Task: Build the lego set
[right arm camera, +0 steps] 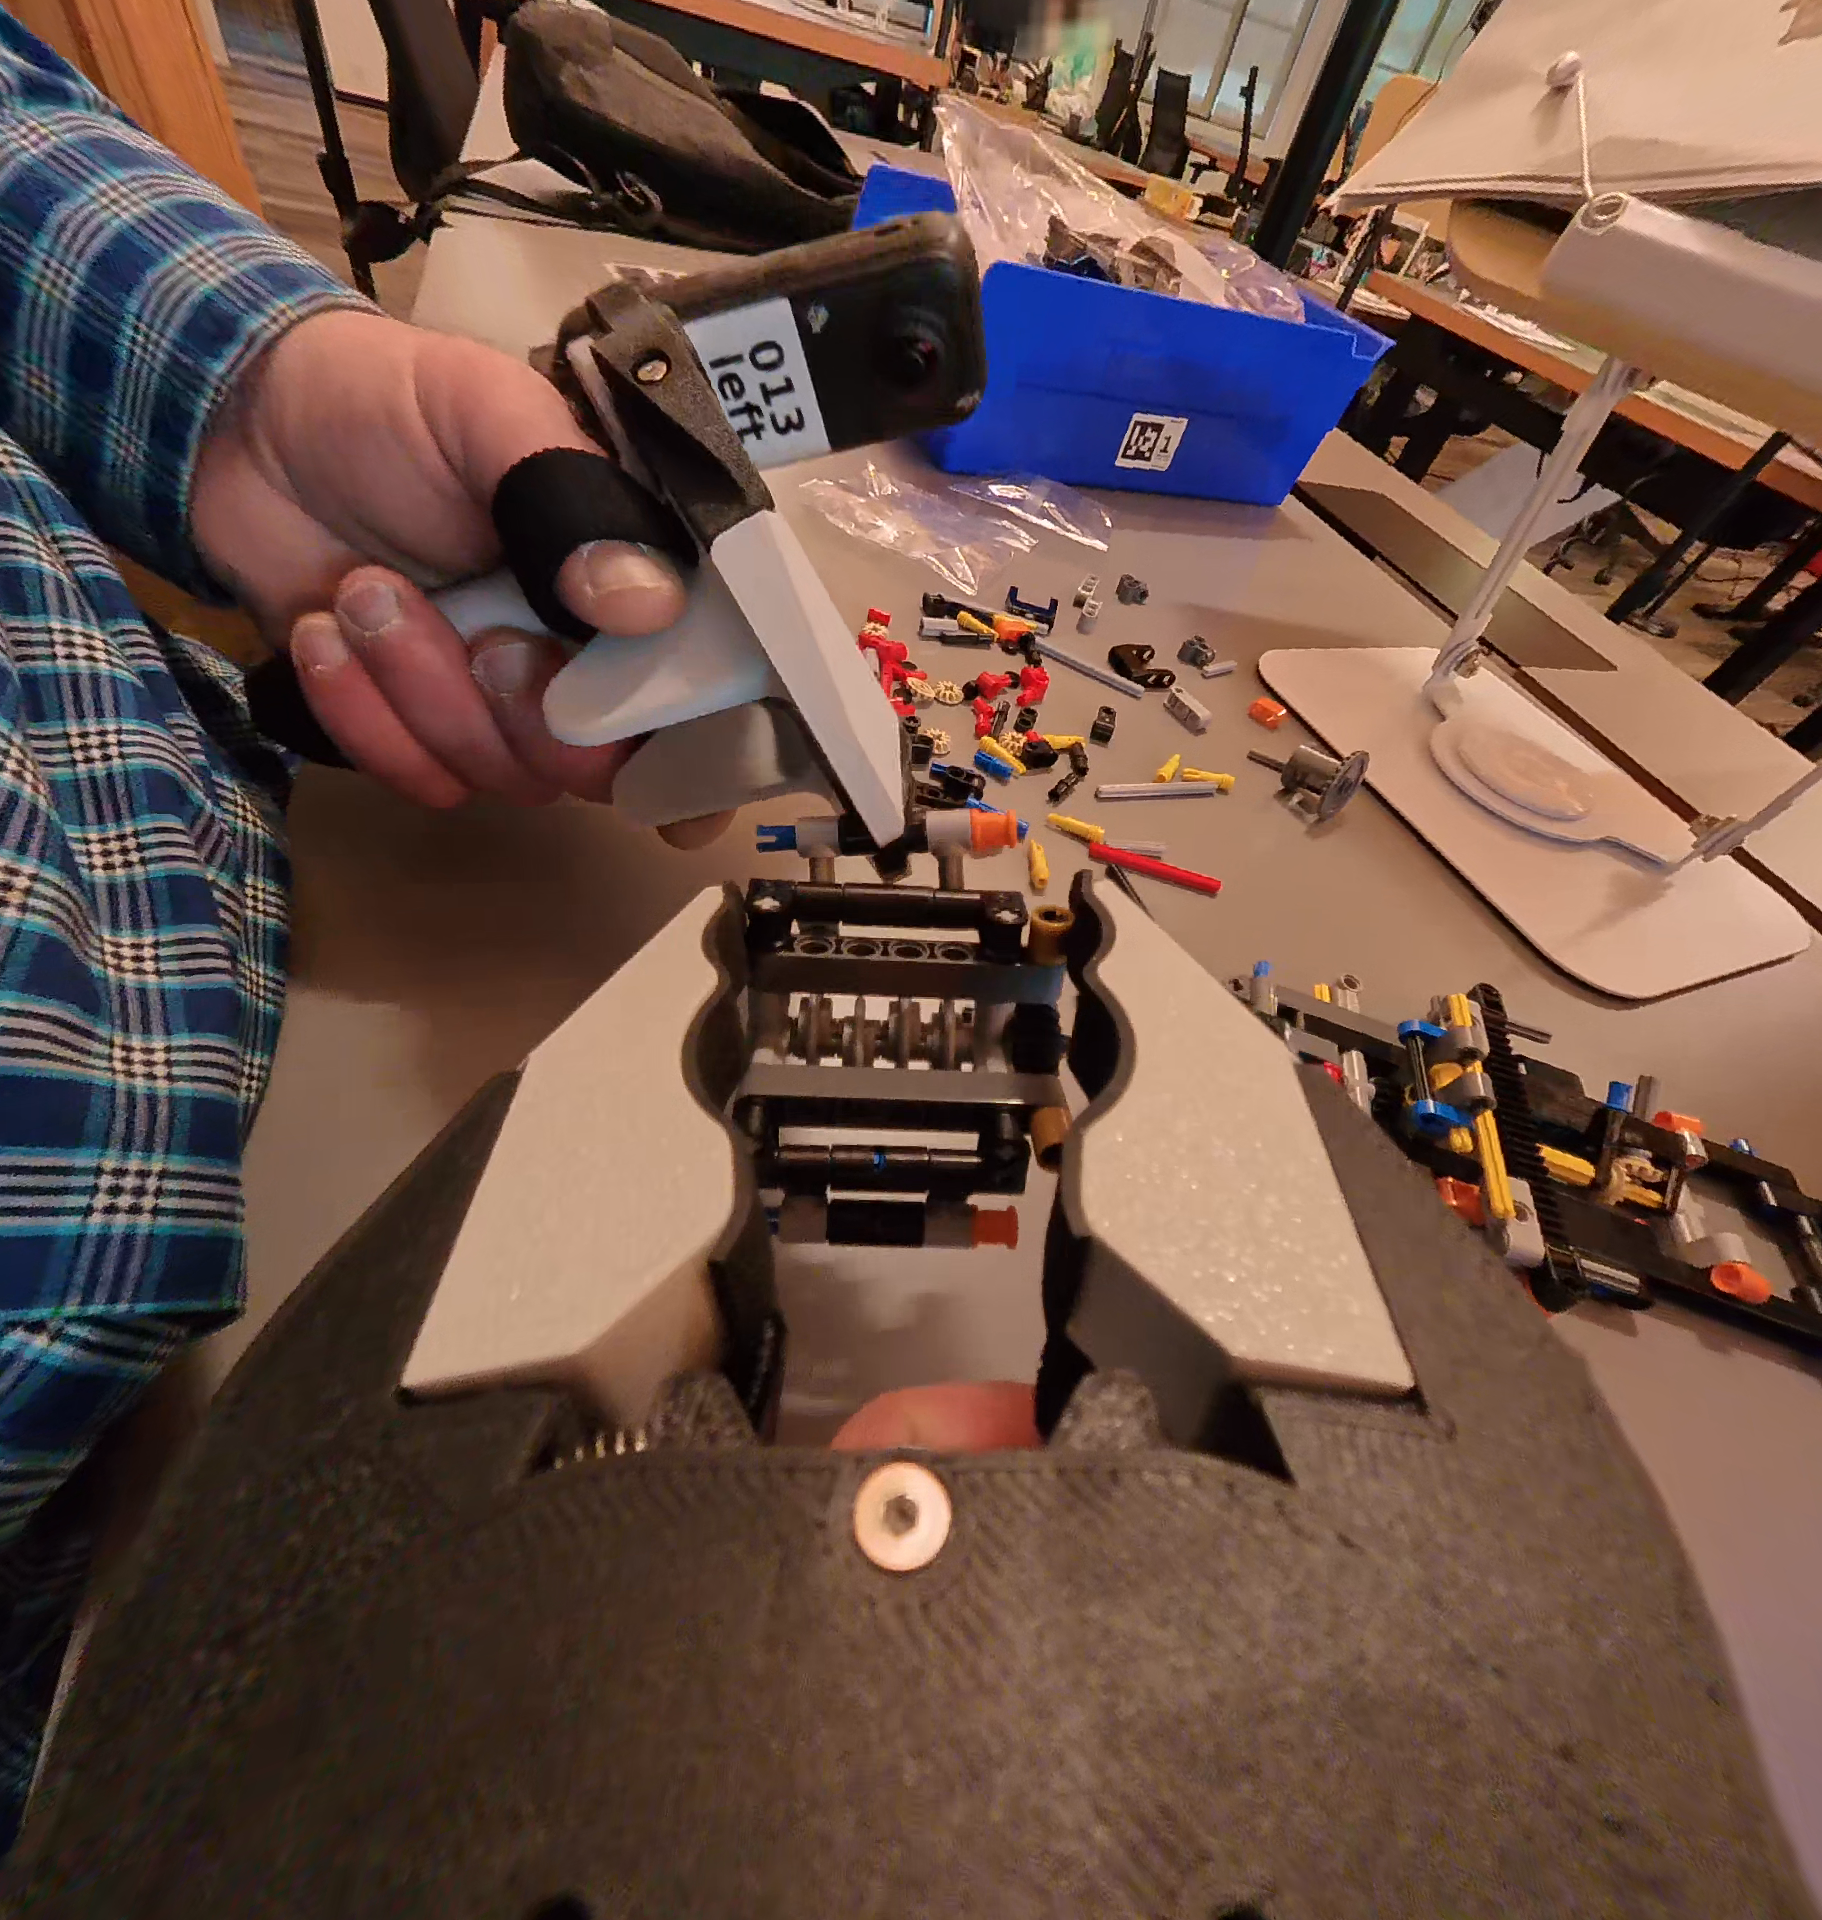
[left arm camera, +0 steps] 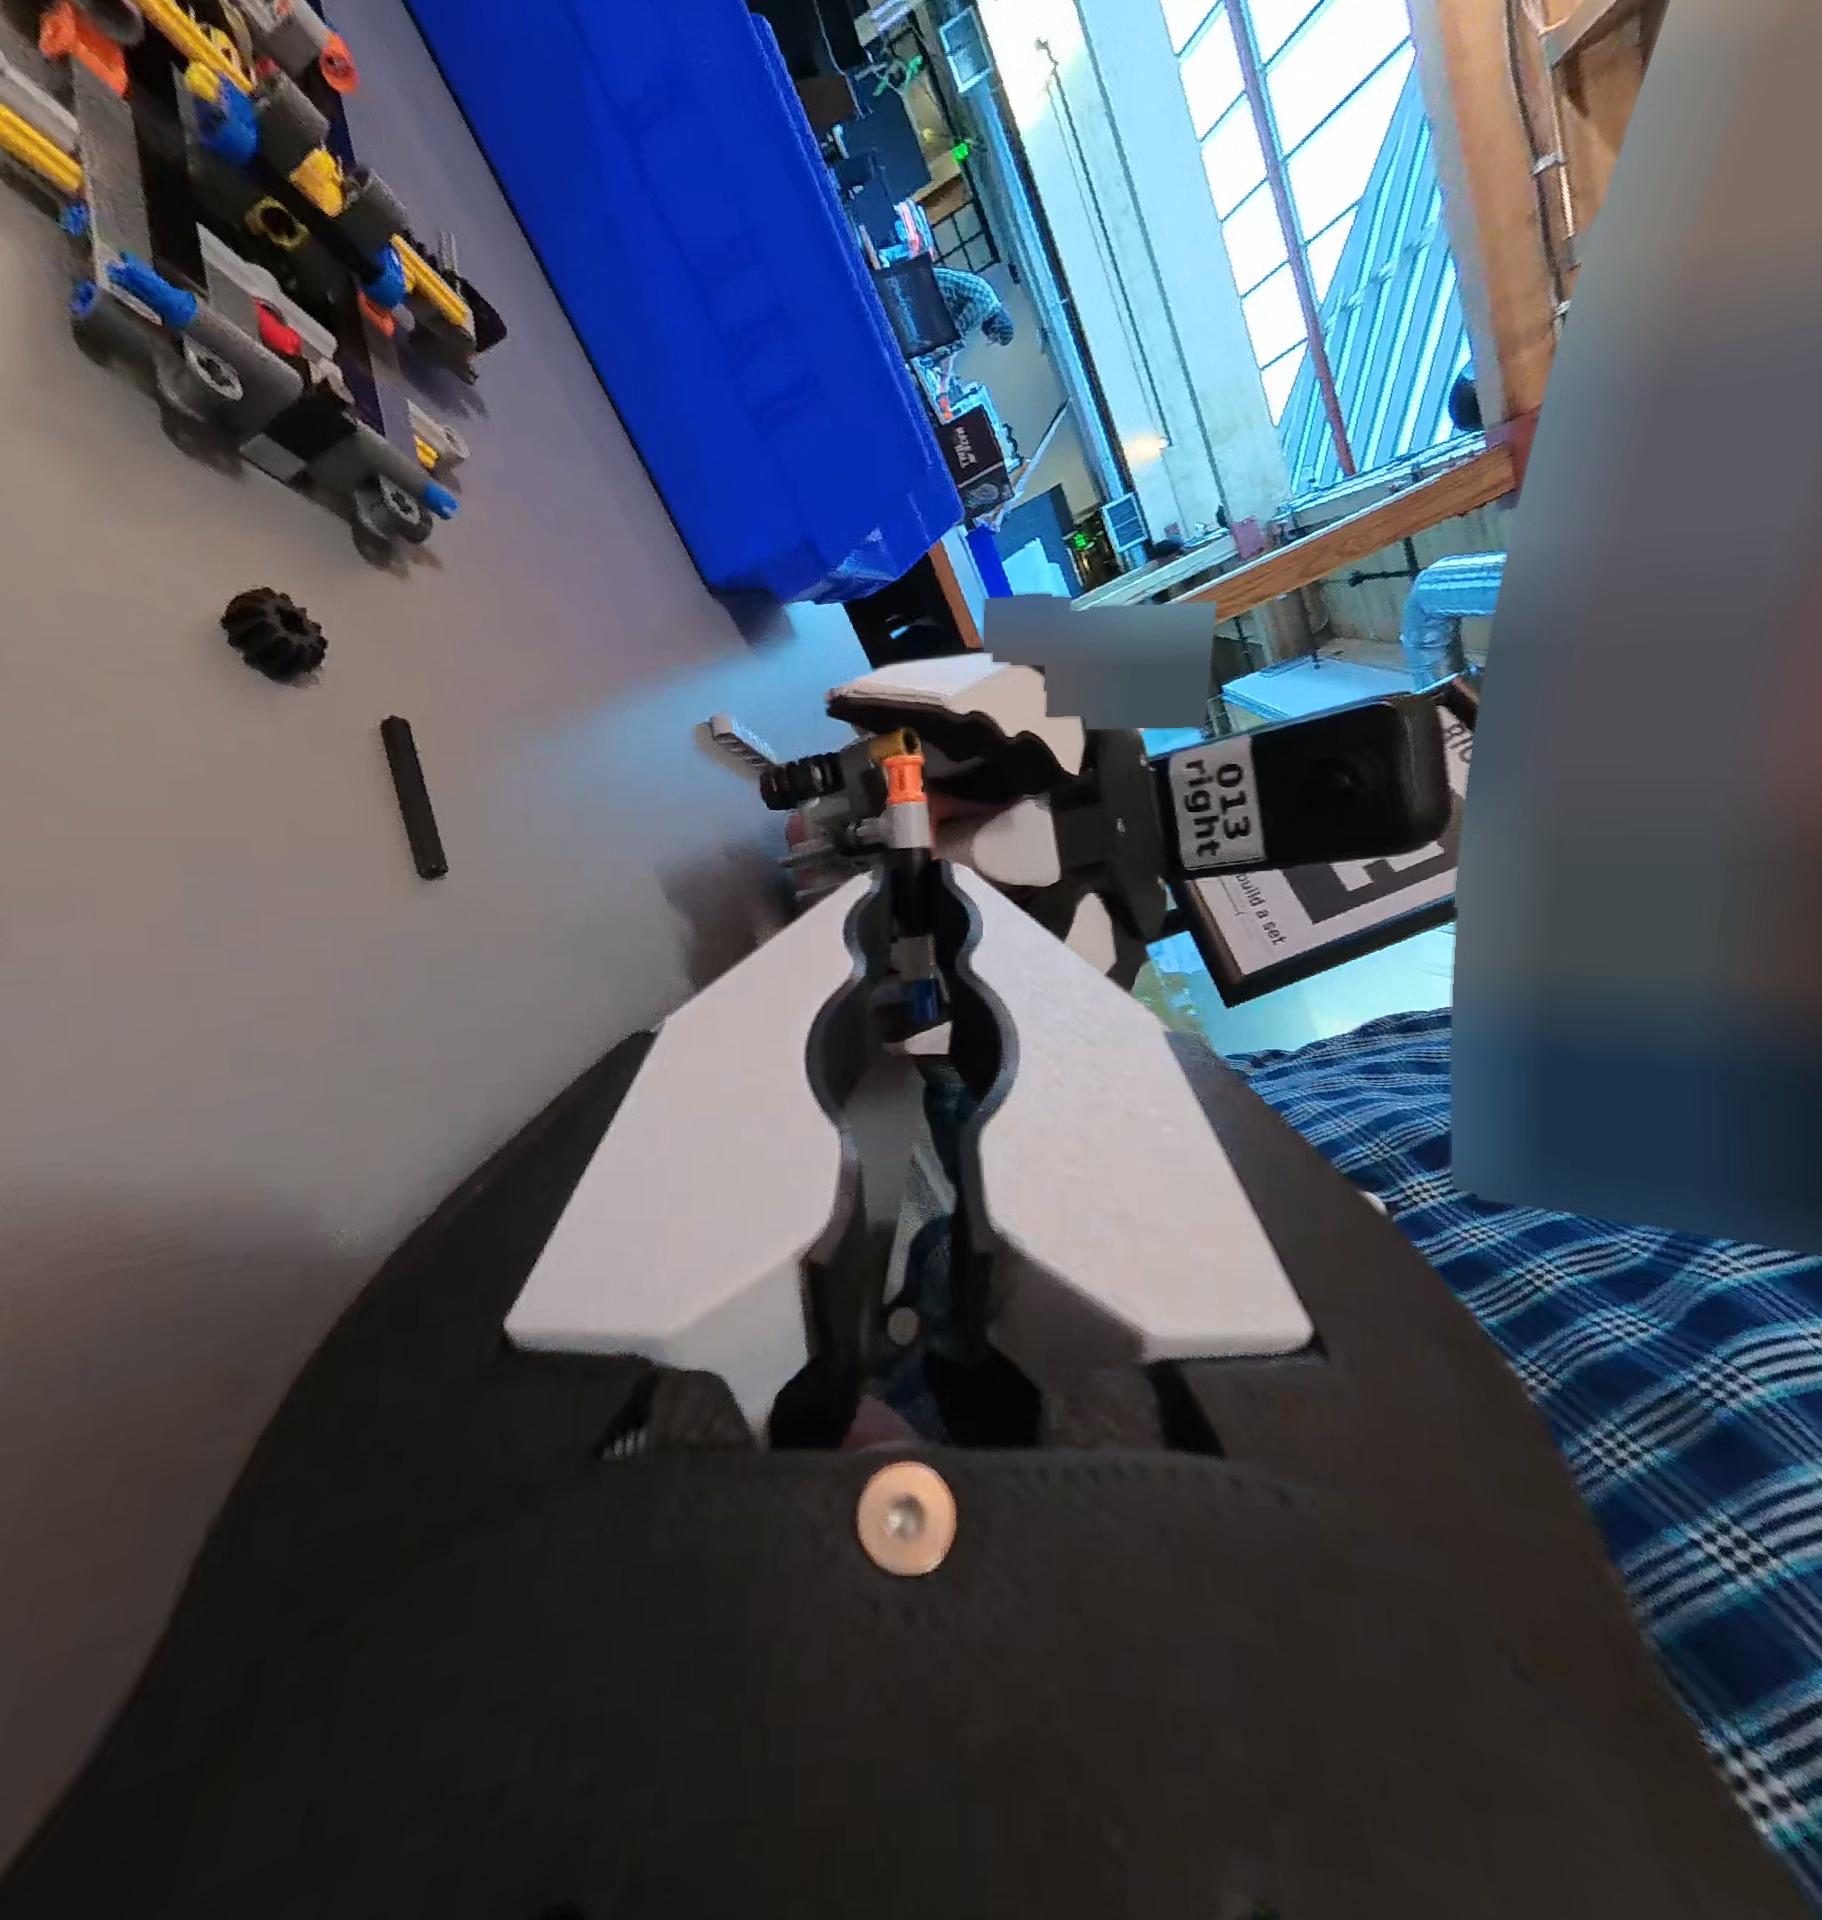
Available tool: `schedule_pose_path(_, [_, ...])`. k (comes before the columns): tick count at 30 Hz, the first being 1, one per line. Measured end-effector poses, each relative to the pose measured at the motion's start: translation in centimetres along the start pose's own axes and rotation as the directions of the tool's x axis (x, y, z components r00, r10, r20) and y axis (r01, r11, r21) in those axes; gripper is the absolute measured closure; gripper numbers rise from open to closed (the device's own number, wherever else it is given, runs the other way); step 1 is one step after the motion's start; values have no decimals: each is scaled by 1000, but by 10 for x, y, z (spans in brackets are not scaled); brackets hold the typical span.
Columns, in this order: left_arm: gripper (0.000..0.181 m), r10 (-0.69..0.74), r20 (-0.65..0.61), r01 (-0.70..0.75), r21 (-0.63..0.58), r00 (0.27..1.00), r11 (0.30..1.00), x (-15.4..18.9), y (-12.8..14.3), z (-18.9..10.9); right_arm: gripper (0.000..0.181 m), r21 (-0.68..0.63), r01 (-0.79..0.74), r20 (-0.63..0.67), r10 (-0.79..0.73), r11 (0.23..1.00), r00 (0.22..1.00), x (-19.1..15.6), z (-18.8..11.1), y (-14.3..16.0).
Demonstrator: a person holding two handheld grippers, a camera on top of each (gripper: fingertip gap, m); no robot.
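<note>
Your right gripper [right arm camera: 891, 1049] pinches the grey gear block [right arm camera: 891, 1039] above the desk [right arm camera: 1250, 1475]; your left gripper [right arm camera: 886, 831] clamps the orange-tipped piece [right arm camera: 974, 831] beside it. Each camera carries a white label [right arm camera: 767, 384]. A tagged blue bin [right arm camera: 1146, 395] stands behind.

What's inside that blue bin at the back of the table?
In the blue bin, crumpled clear plastic bags rise above the rim, with dark pieces showing through them. Whatever lies deeper is hidden by the bin's wall and the bags.
</note>
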State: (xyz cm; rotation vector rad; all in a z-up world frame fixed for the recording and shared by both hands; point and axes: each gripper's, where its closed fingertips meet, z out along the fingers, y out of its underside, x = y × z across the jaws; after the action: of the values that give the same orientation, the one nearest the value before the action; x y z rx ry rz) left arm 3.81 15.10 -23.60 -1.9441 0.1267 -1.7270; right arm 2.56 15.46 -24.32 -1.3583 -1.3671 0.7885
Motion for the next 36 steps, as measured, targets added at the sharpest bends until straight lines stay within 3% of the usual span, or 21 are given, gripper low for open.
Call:
schedule_pose_path(13, [177, -134, -118, 130, -44, 984, 991, 9, 3, -1, 122, 44, 41, 12, -42, 998, 999, -5, -3, -7])
schedule_pose_path(31, [157, -59, -55, 57, -43, 997, 997, 5, 2, 1, 121, 66, 30, 26, -32, 997, 999, -7, -5, -10])
schedule_pose_path(36, [162, -75, -89, 73, -33, 993, 997, 7, 1, 1, 121, 67, 28, 30, -30, 997, 999, -7, -5, -10])
